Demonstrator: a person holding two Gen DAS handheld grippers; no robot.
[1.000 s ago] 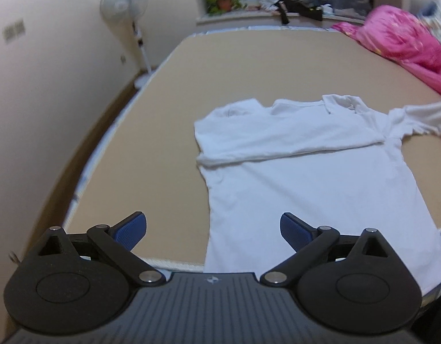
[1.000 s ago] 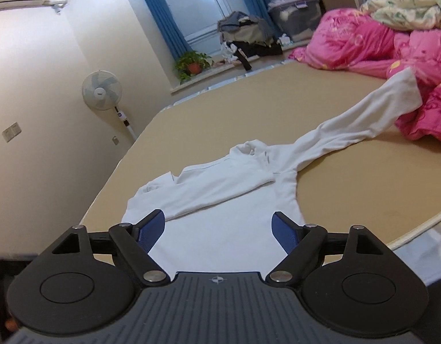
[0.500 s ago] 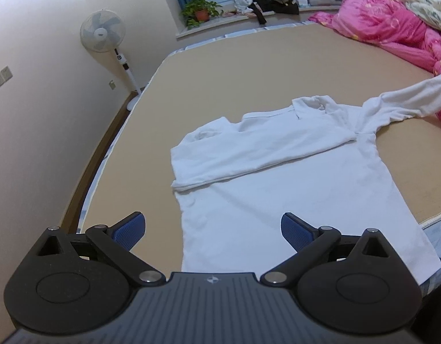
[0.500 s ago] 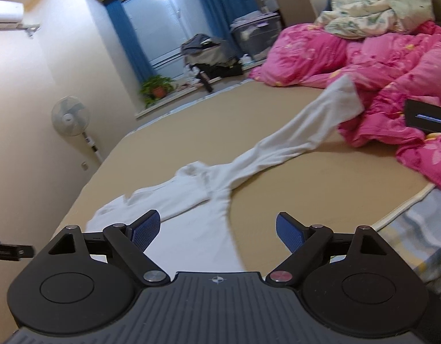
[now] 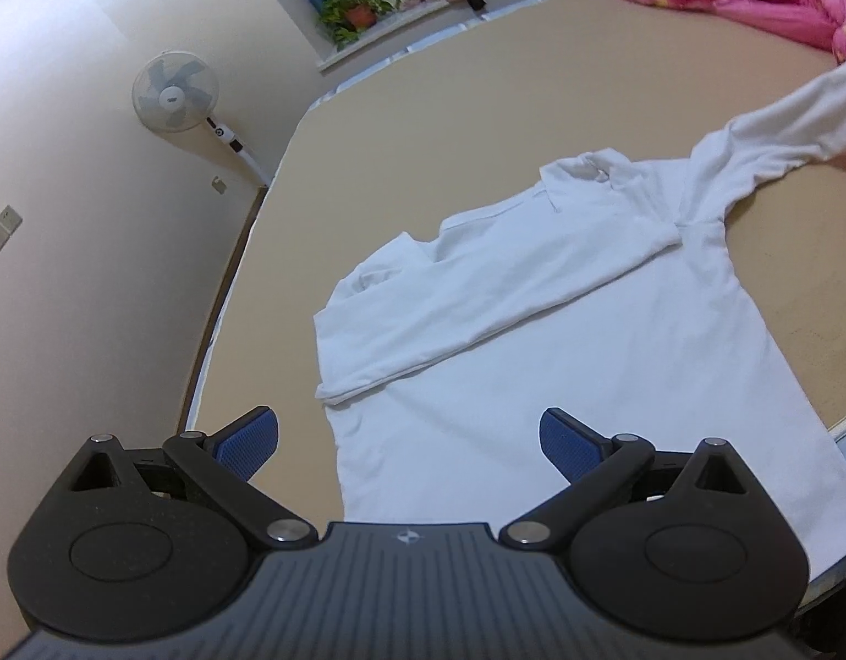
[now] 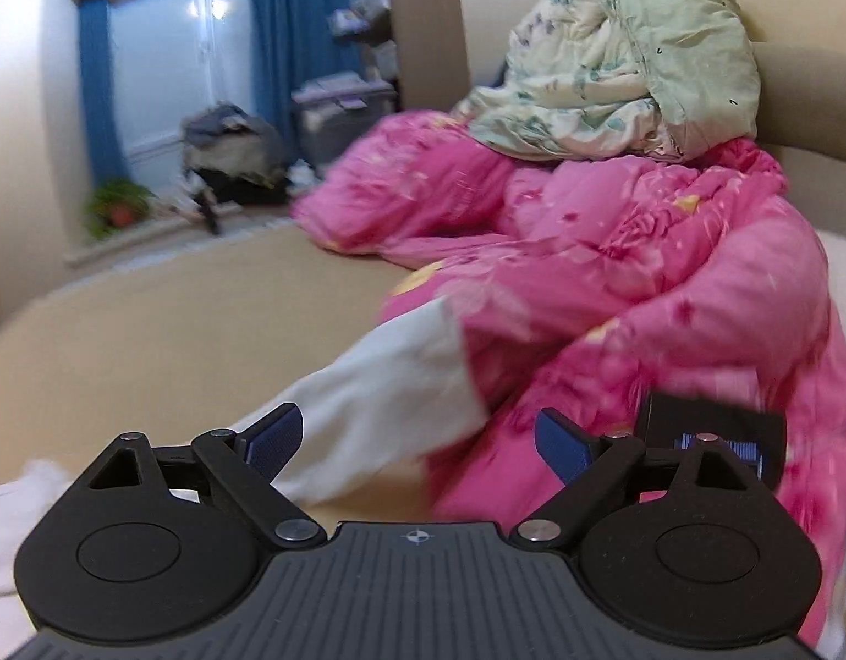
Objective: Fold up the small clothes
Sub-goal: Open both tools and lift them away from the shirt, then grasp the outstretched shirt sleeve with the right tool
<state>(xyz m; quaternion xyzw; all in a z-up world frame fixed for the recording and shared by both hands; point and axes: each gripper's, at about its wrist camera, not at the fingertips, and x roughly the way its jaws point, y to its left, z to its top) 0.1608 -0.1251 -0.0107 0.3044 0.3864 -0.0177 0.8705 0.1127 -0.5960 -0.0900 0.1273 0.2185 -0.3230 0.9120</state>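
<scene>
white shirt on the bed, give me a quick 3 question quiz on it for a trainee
1. True or false: one sleeve of the white shirt is already folded across its chest.
2. Where does the cuff of the unfolded sleeve end? A) against the pink quilt B) under the standing fan C) hanging off the tan bed
3. Fill in: neither the left gripper nor the right gripper holds any ____.

Key: 1 true. 2 A. 3 cloth; the left jaws stand wide above the hem, and the right jaws are opening with only the sleeve end lying ahead of them.
</scene>
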